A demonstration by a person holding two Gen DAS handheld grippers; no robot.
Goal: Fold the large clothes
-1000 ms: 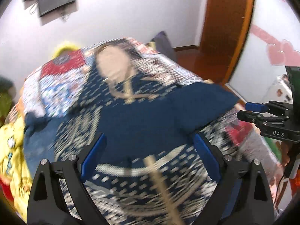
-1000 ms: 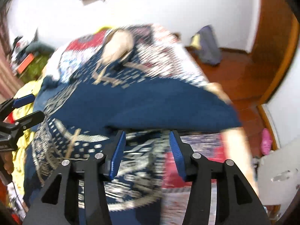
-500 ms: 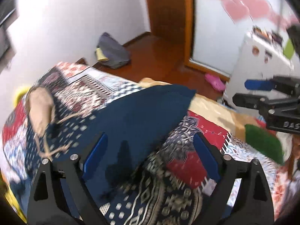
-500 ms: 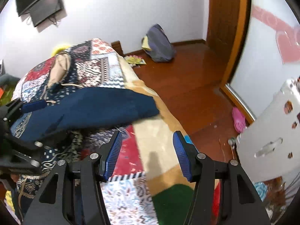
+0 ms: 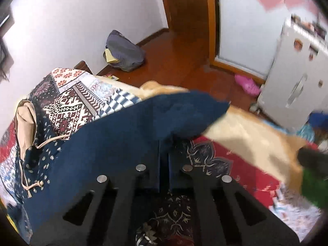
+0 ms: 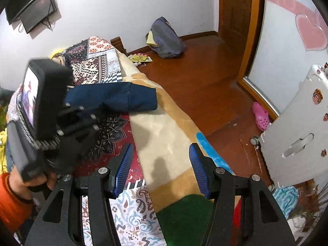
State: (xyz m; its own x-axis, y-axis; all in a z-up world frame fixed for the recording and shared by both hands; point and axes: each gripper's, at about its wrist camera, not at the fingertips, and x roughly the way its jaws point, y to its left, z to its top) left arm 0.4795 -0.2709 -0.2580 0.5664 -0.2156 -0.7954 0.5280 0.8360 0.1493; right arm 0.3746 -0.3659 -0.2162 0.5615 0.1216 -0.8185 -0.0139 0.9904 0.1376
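A navy blue garment (image 5: 131,135) with a beige hood (image 5: 25,121) and drawstrings lies on the patterned bedspread (image 5: 75,100). Its plain navy folded part reaches towards the bed's right edge and also shows in the right wrist view (image 6: 114,98). My left gripper (image 5: 163,149) is shut on the lower edge of this navy fabric. It shows from the side in the right wrist view (image 6: 80,121), at the garment's edge. My right gripper (image 6: 160,168) is open and empty, above the bed's beige blanket edge (image 6: 164,135), apart from the garment.
A grey bag (image 6: 167,39) lies on the wooden floor by the far wall. A pink shoe (image 6: 260,115) and a white cabinet (image 6: 297,135) stand on the right. A wooden door (image 6: 235,20) is at the back. A screen (image 6: 37,10) hangs on the wall.
My left gripper has closed on the navy fabric's lower edge. My right gripper has drawn back to the right and stays open. Both views have swung towards the bed's right side.
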